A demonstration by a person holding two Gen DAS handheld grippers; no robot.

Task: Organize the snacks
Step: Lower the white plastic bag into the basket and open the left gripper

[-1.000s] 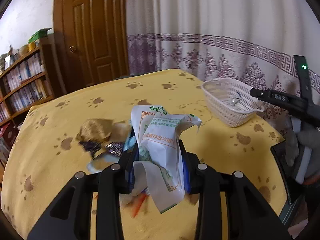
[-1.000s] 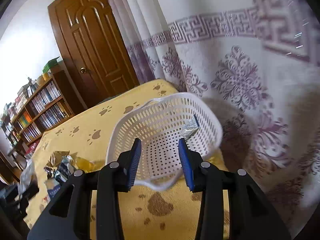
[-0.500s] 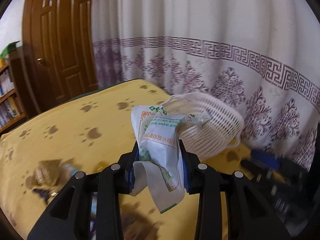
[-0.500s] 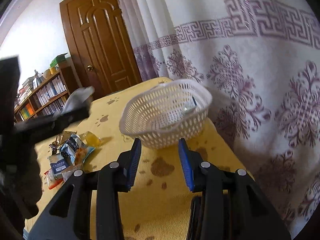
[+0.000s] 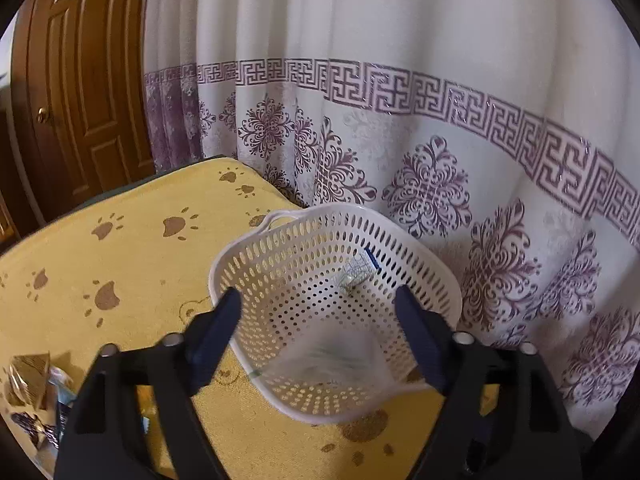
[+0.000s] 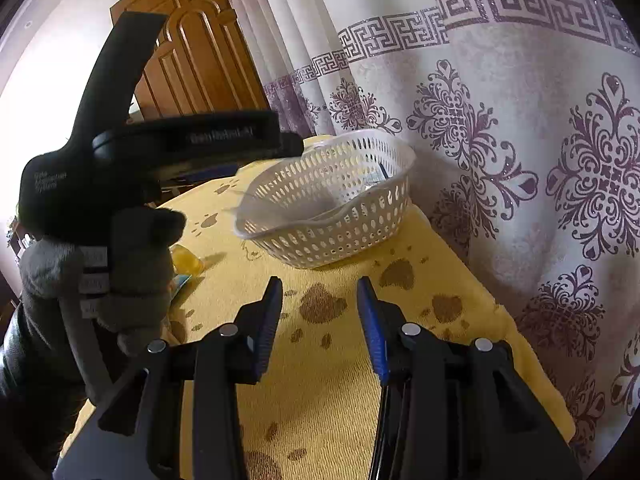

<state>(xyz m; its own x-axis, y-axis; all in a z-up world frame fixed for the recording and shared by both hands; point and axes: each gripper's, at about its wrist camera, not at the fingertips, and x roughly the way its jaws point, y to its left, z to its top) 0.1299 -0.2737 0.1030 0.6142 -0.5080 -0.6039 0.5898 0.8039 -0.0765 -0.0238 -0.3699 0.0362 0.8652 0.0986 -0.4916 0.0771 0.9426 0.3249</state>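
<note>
A white perforated basket (image 5: pixel 256 256) stands on the yellow paw-print tablecloth near the curtain. My left gripper (image 5: pixel 318 334) is open wide just above the basket. The white and green snack packet (image 5: pixel 332 354) is a blur falling inside the basket below the jaws. A small silvery packet (image 5: pixel 354 274) lies at the basket's far side. In the right wrist view the basket (image 6: pixel 332 216) is ahead, and the left gripper's body hangs over its left rim. My right gripper (image 6: pixel 320 322) is open and empty, low over the cloth, short of the basket.
Several loose snack packets (image 5: pixel 32 384) lie on the cloth at the lower left. A yellow item (image 6: pixel 186 262) sits left of the basket. The patterned curtain (image 5: pixel 440 120) hangs close behind the table edge. A wooden door (image 5: pixel 80 92) stands at the left.
My left gripper carried the white and green packet over to the basket, opened and let it go; it is dropping in. My right gripper drew back from the basket.
</note>
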